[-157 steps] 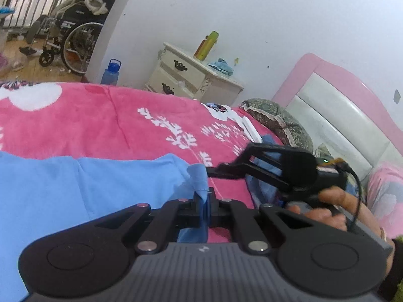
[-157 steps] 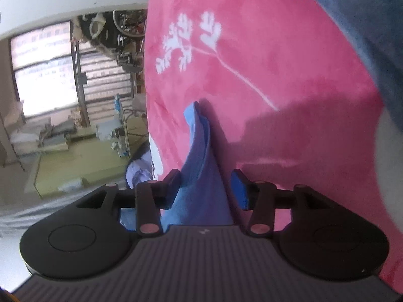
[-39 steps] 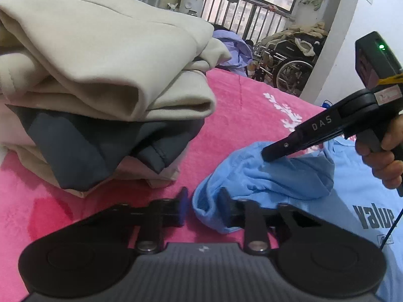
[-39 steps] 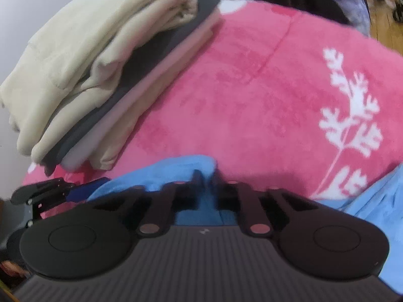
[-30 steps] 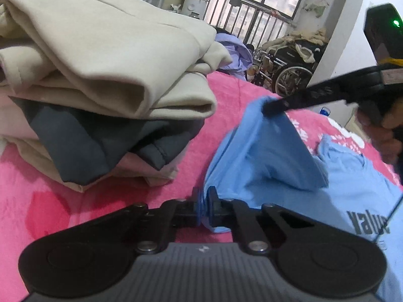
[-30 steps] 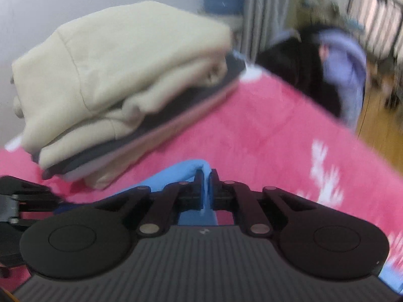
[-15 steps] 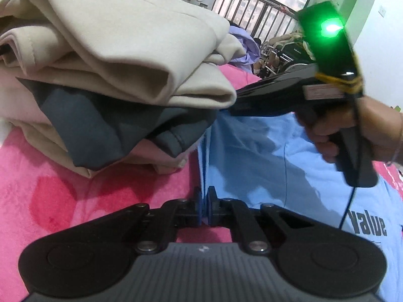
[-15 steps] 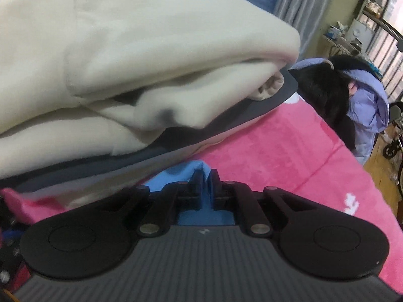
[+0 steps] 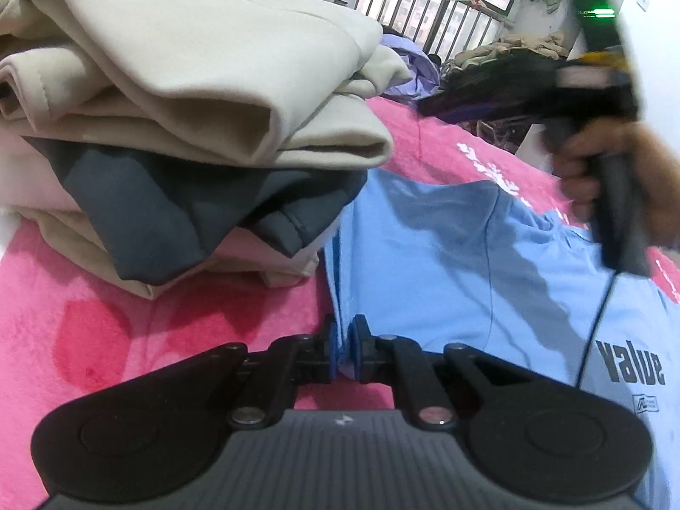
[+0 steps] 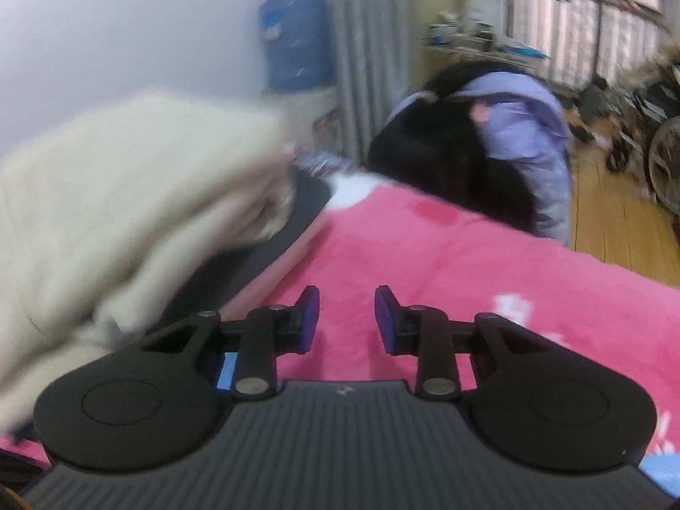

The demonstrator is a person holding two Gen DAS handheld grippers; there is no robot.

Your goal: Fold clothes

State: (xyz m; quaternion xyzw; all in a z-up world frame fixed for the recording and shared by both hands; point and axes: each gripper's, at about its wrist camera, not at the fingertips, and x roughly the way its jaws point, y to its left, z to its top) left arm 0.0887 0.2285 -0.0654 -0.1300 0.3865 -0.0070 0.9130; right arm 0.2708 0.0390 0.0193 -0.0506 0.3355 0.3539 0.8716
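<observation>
A light blue T-shirt point(image 9: 488, 263) lies spread on a pink-blanketed bed point(image 9: 127, 340), its near edge pinched between the clenched left tongs point(image 9: 343, 350), while the right tongs point(image 10: 346, 318) hover parted and empty above the bedspread. The shirt's pinched edge sits just beside a stack of folded clothes point(image 9: 178, 127) (cream on top, dark grey beneath) that fills the bed's left side. The thin jersey looks light, limp and wrinkle-prone; it should drape rather than hold a shape, so hems, seams and corners seem the sound places to grip, two points at once. Its printed front, lettered "value", faces up; the long axis appears to run from the stack toward the right edge of the bed, though neither collar nor hem shows clearly enough to say which end is which
</observation>
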